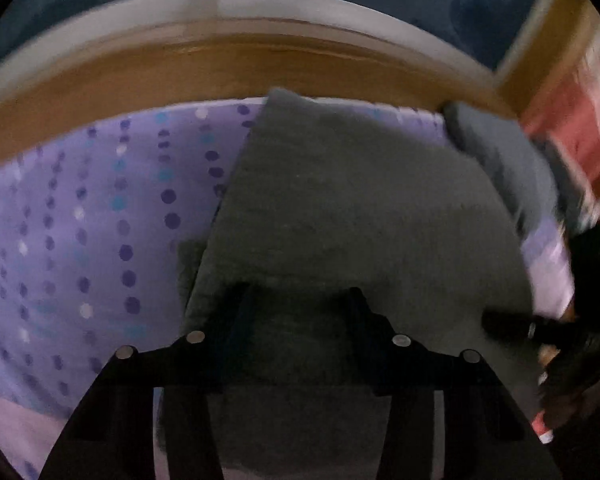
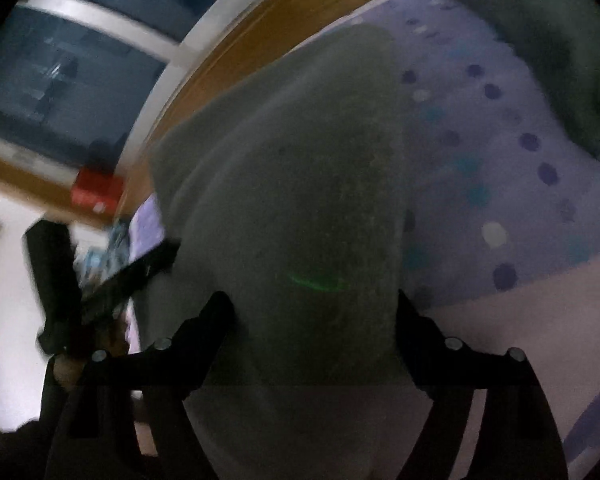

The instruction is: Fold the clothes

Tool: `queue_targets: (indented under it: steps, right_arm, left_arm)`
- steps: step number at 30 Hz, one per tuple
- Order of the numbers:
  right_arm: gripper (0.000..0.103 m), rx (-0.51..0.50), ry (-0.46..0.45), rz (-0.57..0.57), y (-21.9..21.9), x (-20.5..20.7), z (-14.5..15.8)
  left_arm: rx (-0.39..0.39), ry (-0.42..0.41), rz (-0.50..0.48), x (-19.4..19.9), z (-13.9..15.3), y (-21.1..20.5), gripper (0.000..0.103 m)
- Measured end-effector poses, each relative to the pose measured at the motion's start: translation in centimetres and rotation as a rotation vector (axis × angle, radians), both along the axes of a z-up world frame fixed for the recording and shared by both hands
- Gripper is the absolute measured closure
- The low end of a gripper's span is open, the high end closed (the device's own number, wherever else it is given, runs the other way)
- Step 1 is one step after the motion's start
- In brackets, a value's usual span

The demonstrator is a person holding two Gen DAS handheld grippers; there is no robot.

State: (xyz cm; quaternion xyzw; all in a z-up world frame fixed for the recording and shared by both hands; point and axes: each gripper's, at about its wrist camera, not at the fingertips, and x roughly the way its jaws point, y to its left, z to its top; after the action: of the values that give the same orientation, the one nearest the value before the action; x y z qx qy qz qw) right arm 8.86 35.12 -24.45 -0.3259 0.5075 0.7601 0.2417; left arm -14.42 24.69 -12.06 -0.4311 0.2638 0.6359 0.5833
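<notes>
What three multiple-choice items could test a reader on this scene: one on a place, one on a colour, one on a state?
1. The grey cloth lies:
A. in a basket
B. on the dotted sheet
C. on a chair

2. The sheet around the dots is:
A. purple
B. red
C. green

3. The right gripper has its fingers:
A. pressed together
B. out of view
C. apart, with cloth showing between them

Answers:
1 B, as the sheet shows on both sides of the cloth.
2 A, as purple shows in both views.
3 C, as the right wrist view shows a wide gap filled by grey cloth.
</notes>
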Motion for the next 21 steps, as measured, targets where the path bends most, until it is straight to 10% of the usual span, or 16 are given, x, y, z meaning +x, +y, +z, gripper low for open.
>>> queue_targets:
  steps: [3,9,21]
  right_arm:
    - [0.024,0.019,-0.058,-0.048,-0.3,-0.9,0.4]
    - [0.026,-0.102,-0.012,-0.088,0.6,0.1,-0.1]
    - [0.031,-0.182,0.052,-0.114,2.4,0.9,-1.1]
  left_arm:
    - [0.003,0.083,-0.06,0.8,1.6,0.2,0.056]
    - [0.064,-0.025,-0.362,3.6,2.8,-3.0,0.055]
    - [-0.044,-0.137,-0.351,1.1,-0.4,-6.7,0.055]
